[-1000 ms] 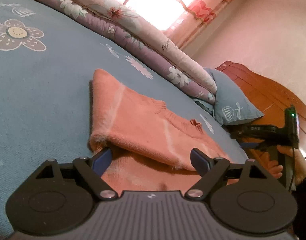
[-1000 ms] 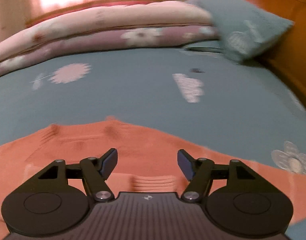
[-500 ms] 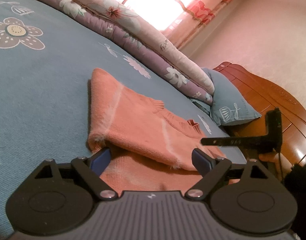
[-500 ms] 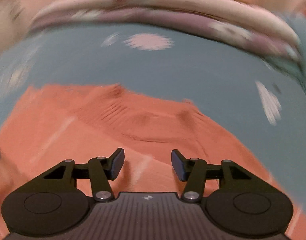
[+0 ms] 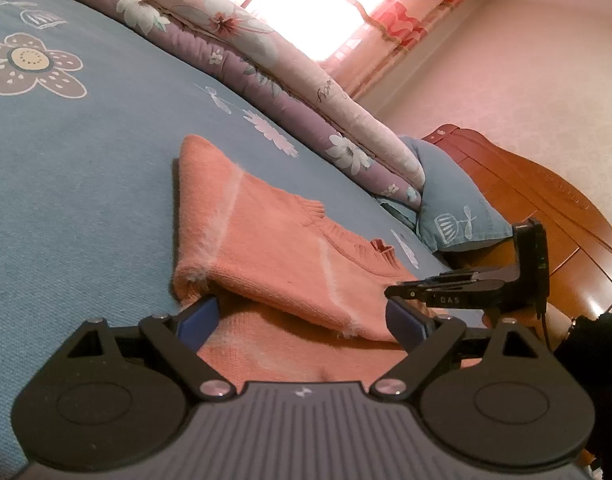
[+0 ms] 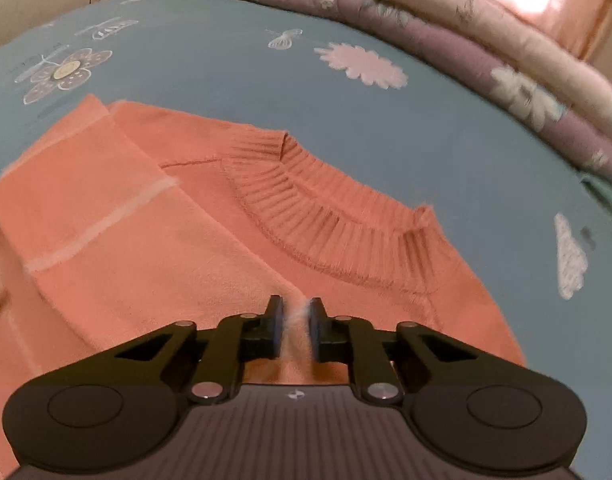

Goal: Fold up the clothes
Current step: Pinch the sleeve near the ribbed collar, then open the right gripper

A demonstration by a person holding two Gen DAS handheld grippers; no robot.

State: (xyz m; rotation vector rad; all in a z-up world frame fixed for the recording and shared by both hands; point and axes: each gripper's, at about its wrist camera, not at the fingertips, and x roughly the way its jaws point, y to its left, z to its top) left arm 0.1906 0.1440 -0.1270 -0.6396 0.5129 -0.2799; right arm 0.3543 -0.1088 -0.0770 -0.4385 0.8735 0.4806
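An orange knit sweater (image 6: 154, 240) lies on the blue flower-printed bed sheet (image 6: 234, 80), its ribbed collar (image 6: 330, 224) toward the rolled floral quilt (image 6: 506, 52) at the bed's far edge. One sleeve (image 5: 266, 252) is folded across the sweater's body, pale stripes crossing it.

The right tool (image 6: 293, 320) sits just below the collar, its jaws closing on a small ridge of the sweater's pale-striped knit, which stands pinched between the pads. In the left wrist view it (image 5: 398, 292) shows edge-on at the sweater's collar-side edge.

The left tool (image 5: 302, 320) rests low at the sweater's near edge with its jaws wide apart (blue pads either side of the folded sleeve's end, not pressing it). A blue pillow (image 5: 454, 216) leans against the wooden headboard (image 5: 546, 208) beyond the sweater.
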